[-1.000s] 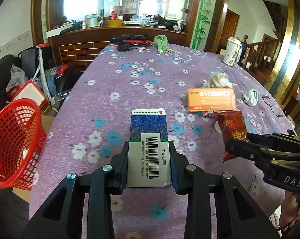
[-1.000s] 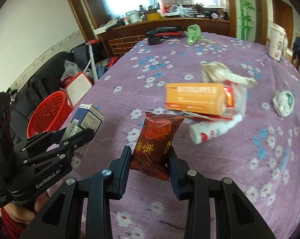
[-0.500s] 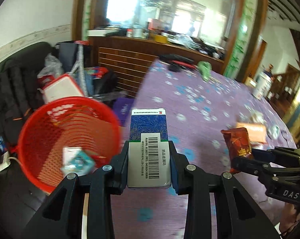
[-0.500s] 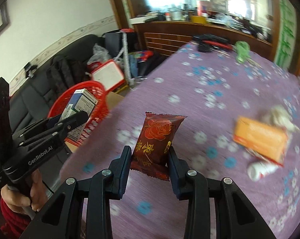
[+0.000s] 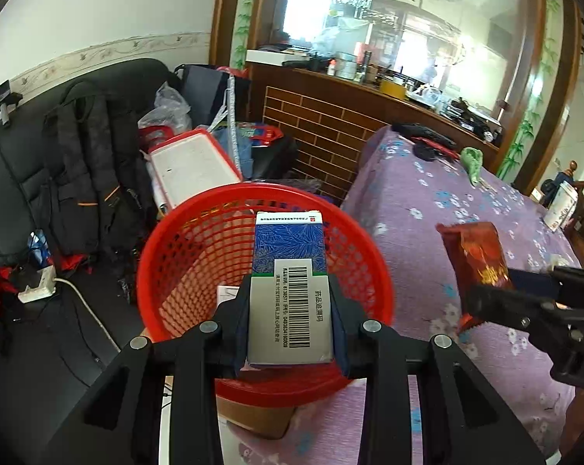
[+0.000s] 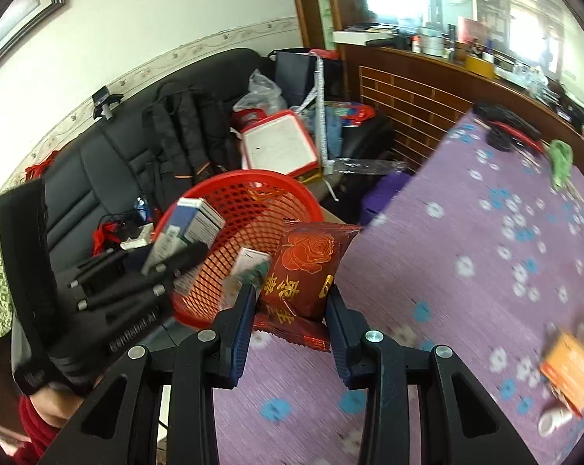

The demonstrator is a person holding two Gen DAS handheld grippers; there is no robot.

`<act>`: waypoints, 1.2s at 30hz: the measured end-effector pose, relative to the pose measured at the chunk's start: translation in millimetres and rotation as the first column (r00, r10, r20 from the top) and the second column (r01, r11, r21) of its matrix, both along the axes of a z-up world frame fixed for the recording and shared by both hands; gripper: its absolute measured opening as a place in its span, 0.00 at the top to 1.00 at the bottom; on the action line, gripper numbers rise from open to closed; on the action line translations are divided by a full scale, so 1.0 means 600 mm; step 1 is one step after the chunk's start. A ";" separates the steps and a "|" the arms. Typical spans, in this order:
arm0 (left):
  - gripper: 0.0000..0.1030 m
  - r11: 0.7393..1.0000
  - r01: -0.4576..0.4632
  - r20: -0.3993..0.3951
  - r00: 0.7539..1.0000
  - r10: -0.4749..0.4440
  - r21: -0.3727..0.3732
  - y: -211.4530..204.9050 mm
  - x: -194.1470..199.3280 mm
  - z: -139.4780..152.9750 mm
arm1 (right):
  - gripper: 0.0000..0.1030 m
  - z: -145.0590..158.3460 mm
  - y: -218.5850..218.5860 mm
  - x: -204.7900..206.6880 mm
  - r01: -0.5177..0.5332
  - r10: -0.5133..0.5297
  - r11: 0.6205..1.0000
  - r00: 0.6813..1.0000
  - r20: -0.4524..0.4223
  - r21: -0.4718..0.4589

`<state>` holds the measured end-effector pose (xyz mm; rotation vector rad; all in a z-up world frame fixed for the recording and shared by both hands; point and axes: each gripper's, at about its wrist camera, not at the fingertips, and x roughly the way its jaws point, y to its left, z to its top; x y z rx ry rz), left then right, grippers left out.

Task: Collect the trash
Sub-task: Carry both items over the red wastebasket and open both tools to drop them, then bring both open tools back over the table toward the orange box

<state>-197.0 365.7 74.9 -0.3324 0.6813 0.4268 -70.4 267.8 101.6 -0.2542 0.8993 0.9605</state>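
Two tongs loaded | left tongs (image 5: 290, 310) clamp medicine box (image 5: 290, 271) above red basket (image 5: 175, 255) | right tongs (image 6: 290, 310) grip snack packet (image 6: 303, 271) beside basket, over worktop (image 6: 466, 310)

Purple floral table (image 6: 466, 310), orange box (image 6: 572, 372), green cloth (image 6: 561, 162)

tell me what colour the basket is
Red, an open mesh basket; clearest in the left wrist view.

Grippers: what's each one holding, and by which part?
Left gripper clamps the medicine box by its barcode end. Right gripper clamps the red snack packet across its lower half.
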 end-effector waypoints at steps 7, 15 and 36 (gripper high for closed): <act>0.63 0.998 -0.055 -0.010 0.998 0.055 -0.009 0.037 -0.003 -0.004 | 0.52 0.000 0.043 0.034 0.018 -0.018 0.999 1.000 -0.013 0.041; 0.44 1.000 -0.020 0.009 1.000 0.020 -0.002 0.009 -0.002 0.003 | 0.52 0.014 -0.073 0.048 0.112 -0.109 0.990 0.993 -0.041 0.082; 0.27 0.815 0.534 -0.102 0.845 -0.525 0.224 -0.414 0.168 0.037 | 0.48 -0.002 -0.608 0.050 0.572 -0.554 0.799 0.821 -0.140 0.188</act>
